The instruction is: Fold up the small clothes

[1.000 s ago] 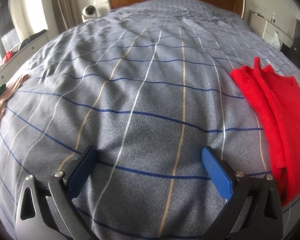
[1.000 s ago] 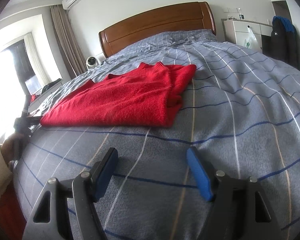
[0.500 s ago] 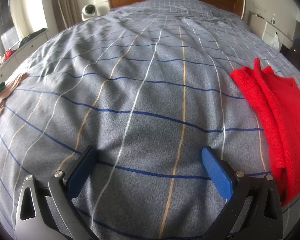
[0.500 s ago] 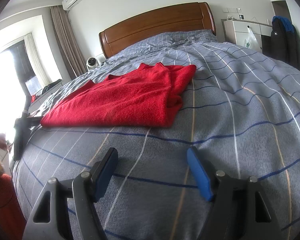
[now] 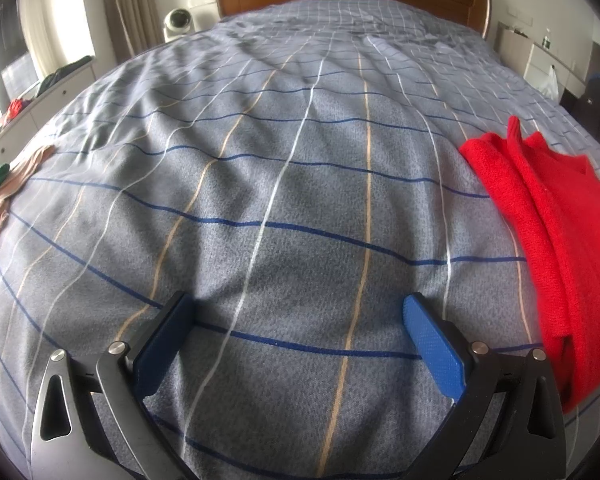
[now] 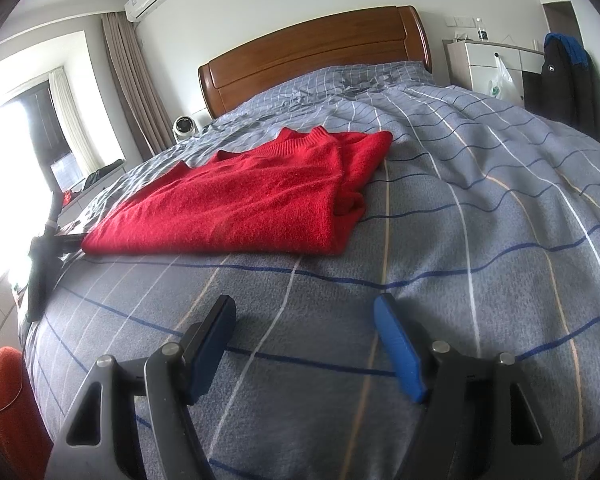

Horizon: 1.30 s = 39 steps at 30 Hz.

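A folded red sweater (image 6: pixel 256 200) lies flat on the grey checked bedcover (image 6: pixel 480 208), ahead and left of my right gripper (image 6: pixel 304 312). That gripper stands open over bare cover with nothing between its blue pads. In the left wrist view the same red sweater (image 5: pixel 548 232) runs along the right edge, just right of my left gripper (image 5: pixel 296 308). The left gripper is open too, low over the bedcover (image 5: pixel 284 184), holding nothing.
A wooden headboard (image 6: pixel 312 52) closes the far end of the bed. Tan and green clothes (image 5: pixel 4 188) hang at the bed's left edge. A white cabinet (image 6: pixel 488 68) and a dark jacket (image 6: pixel 568 80) stand at the right. A dark stand (image 6: pixel 40 268) and an orange seat (image 6: pixel 12 412) sit left.
Both grippers have kept still. In the right wrist view the person's hand and sleeve at the left edge have gone out of sight.
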Motion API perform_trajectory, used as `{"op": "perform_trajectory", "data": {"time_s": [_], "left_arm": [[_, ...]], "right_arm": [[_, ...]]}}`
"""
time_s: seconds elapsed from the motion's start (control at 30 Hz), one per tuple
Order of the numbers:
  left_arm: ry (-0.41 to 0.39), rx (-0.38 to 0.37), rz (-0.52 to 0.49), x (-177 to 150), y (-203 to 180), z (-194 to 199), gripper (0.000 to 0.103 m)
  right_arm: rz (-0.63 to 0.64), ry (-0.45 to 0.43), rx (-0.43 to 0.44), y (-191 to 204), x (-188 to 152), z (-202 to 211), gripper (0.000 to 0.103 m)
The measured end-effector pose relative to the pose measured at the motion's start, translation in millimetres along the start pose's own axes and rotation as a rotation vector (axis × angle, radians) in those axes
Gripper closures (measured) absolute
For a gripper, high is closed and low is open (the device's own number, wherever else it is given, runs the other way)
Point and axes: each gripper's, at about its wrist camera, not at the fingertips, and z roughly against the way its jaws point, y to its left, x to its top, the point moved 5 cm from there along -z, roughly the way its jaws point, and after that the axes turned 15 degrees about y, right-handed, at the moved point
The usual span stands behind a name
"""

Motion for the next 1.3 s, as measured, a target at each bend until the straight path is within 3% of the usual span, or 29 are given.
{"op": "perform_trajectory", "data": {"time_s": [1.3], "left_arm": [[0.000,-0.002,0.000,0.1,0.2,0.1,0.000]], "right_arm": [[-0.007,-0.014,0.038,0.7,0.4,3.9,0.031]]}}
